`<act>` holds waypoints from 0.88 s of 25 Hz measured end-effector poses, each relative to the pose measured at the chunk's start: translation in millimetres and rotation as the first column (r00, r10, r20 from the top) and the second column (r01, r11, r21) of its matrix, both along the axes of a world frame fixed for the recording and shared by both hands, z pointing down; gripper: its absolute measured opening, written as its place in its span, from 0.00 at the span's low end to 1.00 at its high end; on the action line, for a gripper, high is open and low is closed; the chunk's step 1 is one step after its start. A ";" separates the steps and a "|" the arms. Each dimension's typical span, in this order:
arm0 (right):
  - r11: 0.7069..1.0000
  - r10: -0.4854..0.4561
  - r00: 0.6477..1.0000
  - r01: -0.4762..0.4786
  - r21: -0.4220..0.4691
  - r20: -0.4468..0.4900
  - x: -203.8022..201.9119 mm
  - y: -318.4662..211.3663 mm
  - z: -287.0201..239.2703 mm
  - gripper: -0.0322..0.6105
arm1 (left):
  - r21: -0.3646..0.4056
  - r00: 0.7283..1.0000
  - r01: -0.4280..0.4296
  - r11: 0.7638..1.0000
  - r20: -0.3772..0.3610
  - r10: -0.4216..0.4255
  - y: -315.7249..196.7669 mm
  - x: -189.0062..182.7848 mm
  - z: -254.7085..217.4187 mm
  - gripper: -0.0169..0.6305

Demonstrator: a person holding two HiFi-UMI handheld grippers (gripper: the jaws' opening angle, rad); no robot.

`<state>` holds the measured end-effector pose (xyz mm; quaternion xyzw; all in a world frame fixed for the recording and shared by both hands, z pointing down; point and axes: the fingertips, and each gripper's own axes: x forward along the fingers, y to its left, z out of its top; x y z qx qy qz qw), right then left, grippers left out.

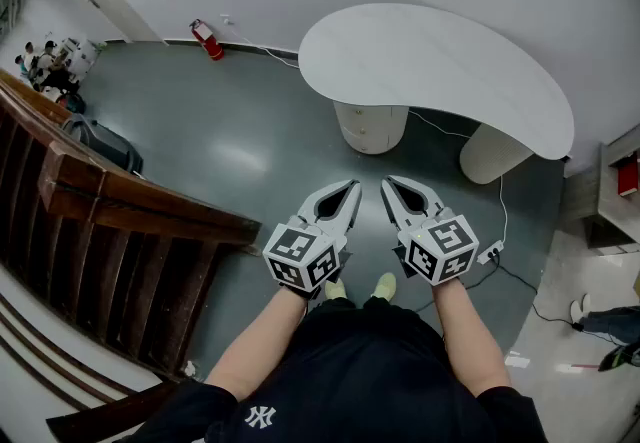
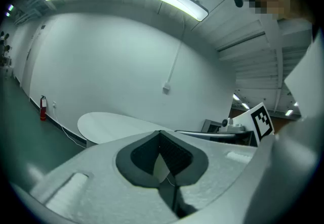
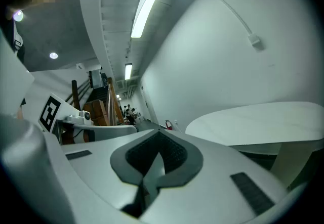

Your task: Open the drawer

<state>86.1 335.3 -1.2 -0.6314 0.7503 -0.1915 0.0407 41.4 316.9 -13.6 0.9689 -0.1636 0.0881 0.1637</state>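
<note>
both the left gripper (image 1: pixel 350 189) and right gripper (image 1: pixel 389 185) hang closed and empty, well apart from the white table (image 1: pixel 440 61) whose rounded pedestal (image 1: pixel 370 127) probably holds the drawer, so arriving with jaws unopened would knock its front, not grip it.

White NY monogram (image 1: pixel 261 417), on the person's black shirt (image 1: pixel 350 366)
</note>
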 end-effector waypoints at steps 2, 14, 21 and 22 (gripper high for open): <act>1.000 -0.003 1.000 0.003 -0.001 0.000 -0.6 1.0 0.6 0.07 | -0.003 1.000 0.001 1.000 0.001 -0.001 1.6 0.4 0.8 0.04; 1.000 -0.028 0.998 0.028 0.004 0.048 2.1 7.4 6.5 0.07 | -0.022 1.000 -0.006 1.000 0.017 0.006 9.0 6.8 11.0 0.04; 1.000 -0.022 0.993 0.022 0.000 0.120 14.5 15.4 27.9 0.08 | -0.010 0.999 0.007 1.000 0.045 -0.006 12.1 10.4 28.0 0.04; 1.000 -0.024 0.992 0.024 -0.002 0.123 15.5 16.1 30.1 0.08 | -0.009 0.999 0.010 1.000 0.046 -0.010 12.3 11.5 29.9 0.04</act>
